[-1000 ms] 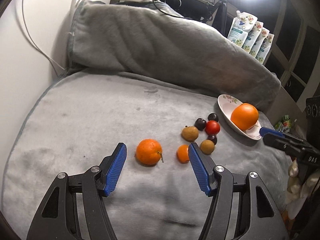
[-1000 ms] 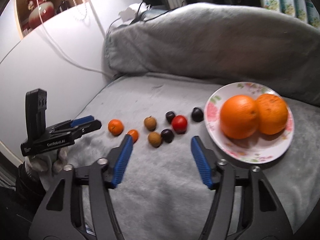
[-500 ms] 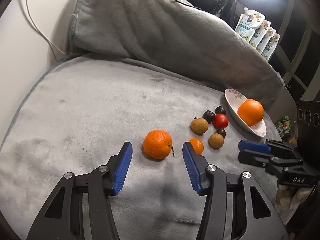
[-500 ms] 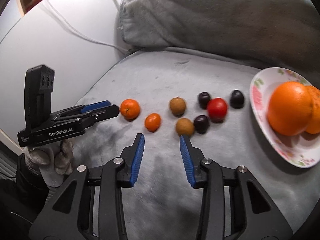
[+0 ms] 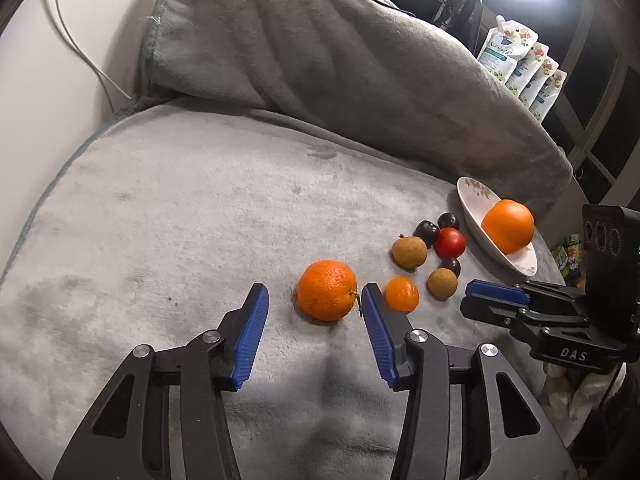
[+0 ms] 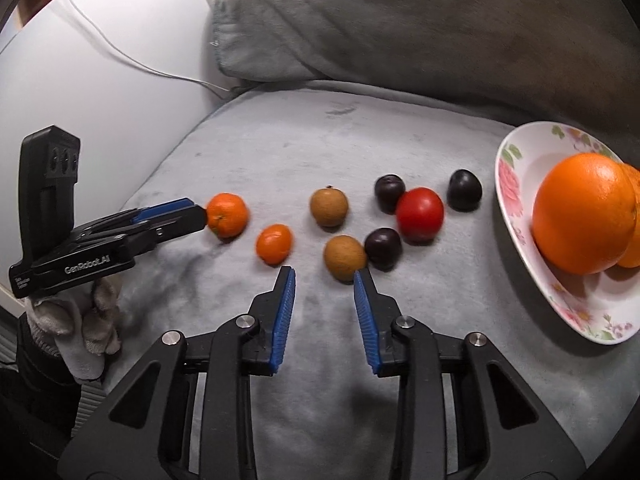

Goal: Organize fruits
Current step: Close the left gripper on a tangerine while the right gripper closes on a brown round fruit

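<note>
left wrist view: left gripper point(image 5: 314, 304) jaws apart, just been closing, framing the mandarin point(image 5: 327, 290); right gripper point(image 6: 324, 284) jaws apart, closing, empty.

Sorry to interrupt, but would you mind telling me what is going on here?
A person is sorting fruit on a grey blanket with a hand-held gripper in each hand. The left hand-held gripper has just been closing around a mandarin, not yet gripping it. The right hand-held gripper has also been closing, in front of a brown fruit. Two large oranges already sit on the floral plate; the other small fruits lie loose.
</note>
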The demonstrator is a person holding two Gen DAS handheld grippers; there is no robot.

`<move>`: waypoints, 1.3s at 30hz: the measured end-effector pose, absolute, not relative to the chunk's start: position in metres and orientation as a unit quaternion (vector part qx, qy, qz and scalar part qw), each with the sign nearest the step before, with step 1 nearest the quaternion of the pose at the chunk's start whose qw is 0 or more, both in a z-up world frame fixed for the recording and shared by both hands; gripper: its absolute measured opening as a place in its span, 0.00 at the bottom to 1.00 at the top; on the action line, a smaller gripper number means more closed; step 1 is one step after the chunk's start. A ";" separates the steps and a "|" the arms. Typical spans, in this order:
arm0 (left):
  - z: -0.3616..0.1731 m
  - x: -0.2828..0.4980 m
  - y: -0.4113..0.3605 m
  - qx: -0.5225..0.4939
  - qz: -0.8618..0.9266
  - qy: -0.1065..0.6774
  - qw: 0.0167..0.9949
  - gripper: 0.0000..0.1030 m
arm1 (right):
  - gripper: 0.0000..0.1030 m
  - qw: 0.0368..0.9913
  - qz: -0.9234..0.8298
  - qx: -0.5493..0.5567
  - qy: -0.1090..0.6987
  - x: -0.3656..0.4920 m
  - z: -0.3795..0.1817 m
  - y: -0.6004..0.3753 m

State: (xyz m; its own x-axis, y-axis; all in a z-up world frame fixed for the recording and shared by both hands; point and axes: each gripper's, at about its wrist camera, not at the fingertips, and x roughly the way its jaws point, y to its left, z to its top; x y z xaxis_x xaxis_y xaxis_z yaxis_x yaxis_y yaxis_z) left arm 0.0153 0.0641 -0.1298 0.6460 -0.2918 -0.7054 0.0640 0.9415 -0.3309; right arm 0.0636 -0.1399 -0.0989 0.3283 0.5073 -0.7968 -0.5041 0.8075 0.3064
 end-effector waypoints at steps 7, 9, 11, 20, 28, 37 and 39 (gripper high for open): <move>-0.133 0.020 0.061 -0.140 -0.107 0.417 0.892 0.45 | 0.31 0.810 0.303 0.000 0.502 0.075 -0.113 -0.137; -0.133 0.022 0.060 -0.139 -0.108 0.419 0.891 0.45 | 0.31 0.810 0.301 -0.001 0.503 0.077 -0.115 -0.135; -0.134 0.024 0.060 -0.137 -0.108 0.421 0.890 0.45 | 0.31 0.811 0.301 -0.003 0.501 0.079 -0.115 -0.133; -0.141 0.032 0.057 -0.132 -0.112 0.439 0.882 0.45 | 0.25 0.817 0.299 -0.045 0.491 0.079 -0.115 -0.113; -0.147 0.039 0.051 -0.121 -0.119 0.444 0.880 0.33 | 0.25 0.819 0.298 -0.049 0.489 0.079 -0.114 -0.112; -0.143 0.037 0.053 -0.122 -0.112 0.439 0.883 0.32 | 0.25 0.827 0.299 -0.060 0.472 0.070 -0.104 -0.111; -0.141 0.035 0.054 -0.124 -0.111 0.437 0.884 0.32 | 0.25 0.830 0.299 -0.061 0.467 0.067 -0.100 -0.113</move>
State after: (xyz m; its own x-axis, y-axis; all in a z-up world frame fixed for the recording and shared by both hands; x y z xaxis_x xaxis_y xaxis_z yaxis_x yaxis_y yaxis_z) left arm 0.0354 0.0536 -0.1409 0.5933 -0.3041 -0.7453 0.0869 0.9447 -0.3163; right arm 0.0671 -0.1127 -0.0996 0.3857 0.4389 -0.8116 -0.5535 0.8138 0.1770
